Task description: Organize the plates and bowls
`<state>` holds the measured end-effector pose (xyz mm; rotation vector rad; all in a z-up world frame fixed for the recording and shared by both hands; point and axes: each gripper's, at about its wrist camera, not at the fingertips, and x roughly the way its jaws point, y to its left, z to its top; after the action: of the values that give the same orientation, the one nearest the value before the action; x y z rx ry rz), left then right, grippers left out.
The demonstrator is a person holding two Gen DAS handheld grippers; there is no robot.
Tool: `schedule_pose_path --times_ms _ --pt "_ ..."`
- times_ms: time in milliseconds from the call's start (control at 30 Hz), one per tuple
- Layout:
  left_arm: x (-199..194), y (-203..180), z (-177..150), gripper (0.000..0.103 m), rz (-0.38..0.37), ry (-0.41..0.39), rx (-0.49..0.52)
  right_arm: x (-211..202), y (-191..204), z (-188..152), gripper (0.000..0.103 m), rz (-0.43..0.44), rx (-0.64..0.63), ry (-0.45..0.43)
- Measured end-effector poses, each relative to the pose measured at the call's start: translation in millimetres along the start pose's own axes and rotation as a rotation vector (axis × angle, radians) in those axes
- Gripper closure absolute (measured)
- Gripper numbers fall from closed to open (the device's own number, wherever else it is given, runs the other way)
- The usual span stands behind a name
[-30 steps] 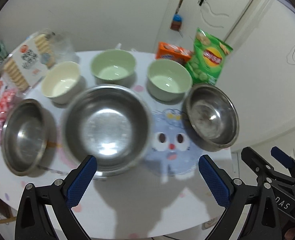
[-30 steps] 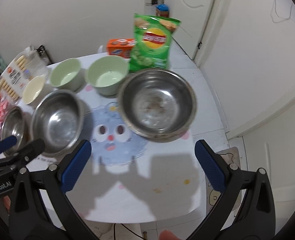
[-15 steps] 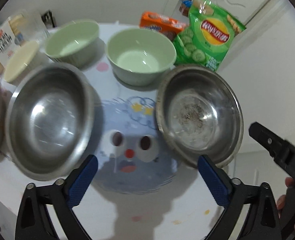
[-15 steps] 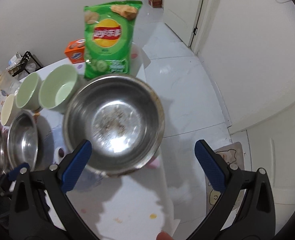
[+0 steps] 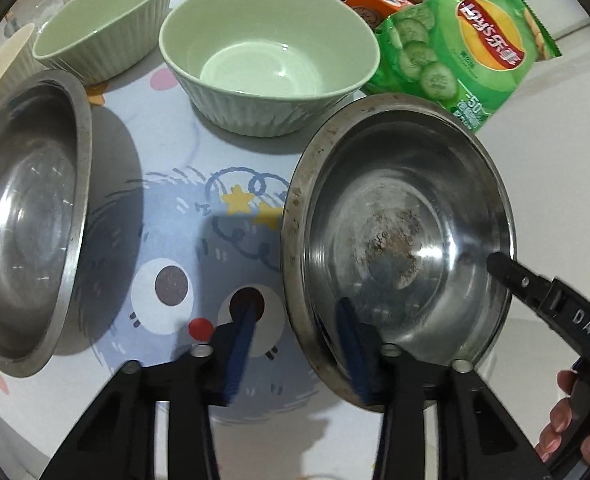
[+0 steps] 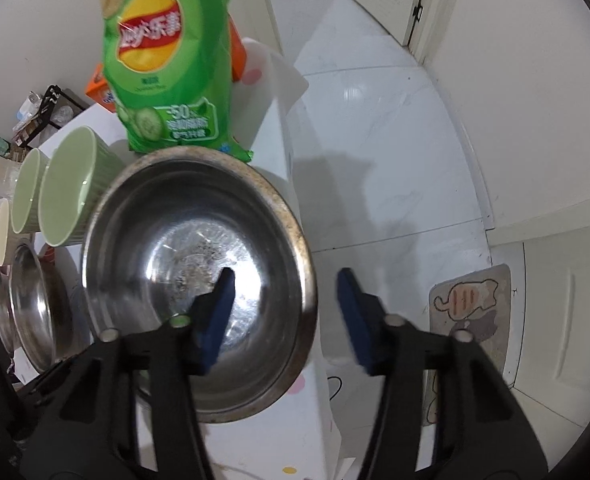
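- left gripper (image 5: 295,344) and right gripper (image 6: 285,316): jaws apart, each straddling the steel bowl (image 5: 399,240) rim, seemingly not clamped.
- Risk: uneven closing tips the bowl off the bench (image 6: 287,432) edge.

Left gripper (image 5: 295,344) being held low, pads part-closed, gap remaining between them. Right gripper (image 6: 285,314) likewise being held half-open; fingertips (image 5: 499,264) seen entering from right.

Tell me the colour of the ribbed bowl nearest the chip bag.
Pale green, inside and out; the ribbed bowl shows best in the left wrist view.
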<state>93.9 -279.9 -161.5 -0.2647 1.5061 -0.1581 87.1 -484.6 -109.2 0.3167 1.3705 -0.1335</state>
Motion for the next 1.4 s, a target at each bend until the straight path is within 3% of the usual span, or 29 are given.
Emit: schedule_pose_path --times_ms 200,467,800,1167,1400 --pt "8.5 0.8 7.4 0.088 -0.033 0.005 0.007 8.0 -10.9 0.2 0.087 0.030 0.019 0.039" --pt "6.8 10.2 14.2 0.091 -0.054 0.010 -0.027 6.7 -10.6 2.7 0.089 0.042 -0.016 0.039" --pt "-26.8 21.5 18.7 0.091 -0.058 -0.018 0.035 -13.3 -2.1 -19.2 0.090 0.032 0.014 -0.006" --pt "-116.7 68.6 4.2 0.093 -0.089 -0.082 0.158 -85.9 41.8 -87.0 0.090 0.036 0.089 -0.139" --pt "-164.4 132.9 -52.8 0.092 -0.045 -0.108 0.241 -111.0 114.7 -155.7 0.089 0.058 0.086 -0.165"
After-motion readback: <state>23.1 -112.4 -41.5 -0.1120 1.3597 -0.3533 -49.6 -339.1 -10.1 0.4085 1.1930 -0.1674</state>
